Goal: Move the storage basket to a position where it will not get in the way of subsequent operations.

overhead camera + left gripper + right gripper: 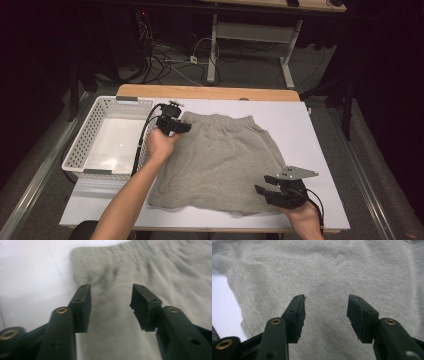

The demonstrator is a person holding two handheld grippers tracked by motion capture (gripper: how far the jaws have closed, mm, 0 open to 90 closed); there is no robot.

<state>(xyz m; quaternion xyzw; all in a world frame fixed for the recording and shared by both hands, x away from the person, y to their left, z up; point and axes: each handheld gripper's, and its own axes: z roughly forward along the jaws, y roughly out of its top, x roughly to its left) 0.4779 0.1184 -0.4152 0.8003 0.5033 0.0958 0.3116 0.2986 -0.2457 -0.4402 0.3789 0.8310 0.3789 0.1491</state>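
A pair of grey shorts (220, 160) lies spread flat on the white table top (310, 135), waistband at the far side. My left gripper (184, 128) hovers at the waistband's left corner, jaws open, with nothing between them. In the left gripper view the gripper (111, 293) looks down on the gathered grey fabric (140, 267) beside bare table. My right gripper (261, 192) is over the shorts' near right hem, also open. In the right gripper view its jaws (327, 303) stand apart above the smooth grey cloth (324, 272), not pinching it.
A white perforated basket (82, 145) stands at the table's left, with nothing in it, close to my left forearm. A wooden strip (210, 92) runs along the far edge. Cables and a desk frame lie on the floor beyond.
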